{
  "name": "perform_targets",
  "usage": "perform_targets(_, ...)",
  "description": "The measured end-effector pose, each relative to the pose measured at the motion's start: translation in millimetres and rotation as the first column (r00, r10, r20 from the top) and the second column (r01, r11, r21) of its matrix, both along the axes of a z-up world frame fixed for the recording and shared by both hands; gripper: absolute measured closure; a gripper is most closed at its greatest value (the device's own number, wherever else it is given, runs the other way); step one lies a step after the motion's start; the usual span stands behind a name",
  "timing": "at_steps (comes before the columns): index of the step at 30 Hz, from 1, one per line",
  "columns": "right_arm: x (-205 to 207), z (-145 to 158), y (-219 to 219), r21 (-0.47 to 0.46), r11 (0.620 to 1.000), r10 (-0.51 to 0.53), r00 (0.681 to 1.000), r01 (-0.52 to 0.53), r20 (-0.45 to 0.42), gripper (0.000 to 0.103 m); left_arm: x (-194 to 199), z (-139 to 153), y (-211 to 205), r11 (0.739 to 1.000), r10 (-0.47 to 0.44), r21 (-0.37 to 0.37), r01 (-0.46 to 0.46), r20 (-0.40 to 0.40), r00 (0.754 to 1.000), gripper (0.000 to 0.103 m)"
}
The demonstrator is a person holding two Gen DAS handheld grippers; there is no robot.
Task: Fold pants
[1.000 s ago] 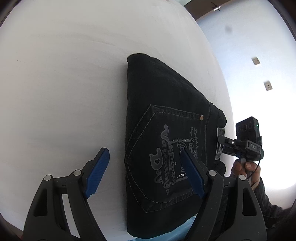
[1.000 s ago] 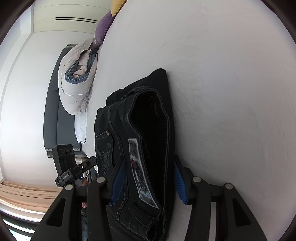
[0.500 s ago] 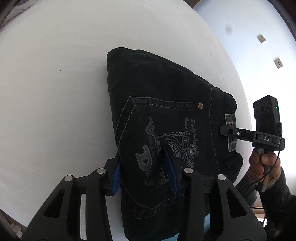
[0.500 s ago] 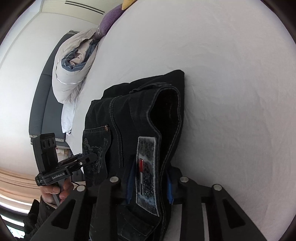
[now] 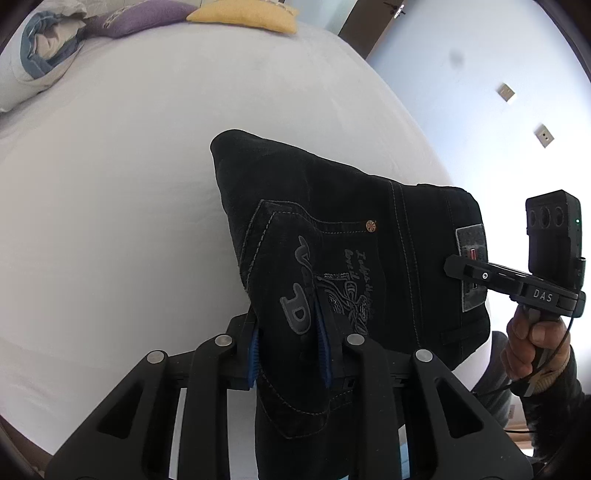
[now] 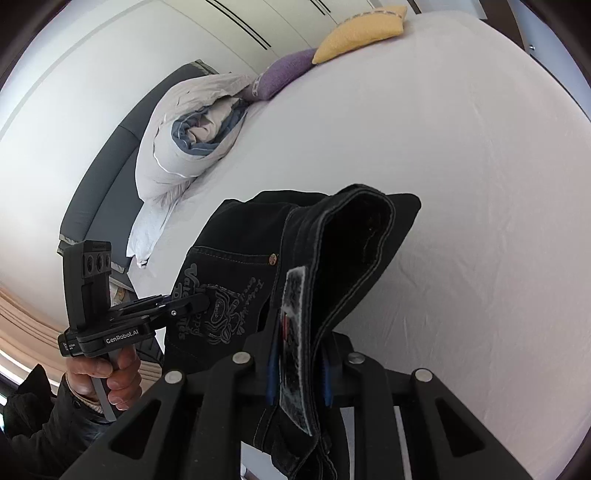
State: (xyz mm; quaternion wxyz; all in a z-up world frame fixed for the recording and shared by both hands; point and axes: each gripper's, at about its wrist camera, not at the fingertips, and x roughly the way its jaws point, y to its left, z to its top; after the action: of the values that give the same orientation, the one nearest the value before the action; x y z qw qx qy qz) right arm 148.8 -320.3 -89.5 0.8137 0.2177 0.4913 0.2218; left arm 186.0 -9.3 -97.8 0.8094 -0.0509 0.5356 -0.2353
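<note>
Pants (image 5: 332, 229), black denim and folded into a compact bundle, hang between both tools above the white bed (image 5: 110, 221), their far fold near or on the sheet. Left hand-held gripper (image 5: 290, 354) is clamped on the rear-pocket edge, fabric pinched between its blue pads (image 5: 322, 347). Right hand-held gripper (image 6: 299, 373) is clamped on the waistband at the grey label patch (image 6: 293, 339). A rolled duvet (image 6: 184, 133) lies at the head of the bed, with a purple cushion (image 6: 284, 72) and a yellow cushion (image 6: 360, 31) beside it.
</note>
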Motion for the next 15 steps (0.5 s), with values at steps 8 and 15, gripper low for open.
perform_targets(8,66.9,7.5,-35.0,-0.012,0.999,-0.037,0.999,0.037,0.027,0.083,70.5,1.9,-31.3,1.0,-0.006,0.001,0.006,0.036,0.999,0.08)
perform_targets(15,117.1,-36.0,-70.1,-0.018,0.997,-0.081,0.995,0.08,-0.05,0.083,108.8,-39.9,-54.7,0.999,-0.012,0.032,0.012,-0.005,1.0,0.08)
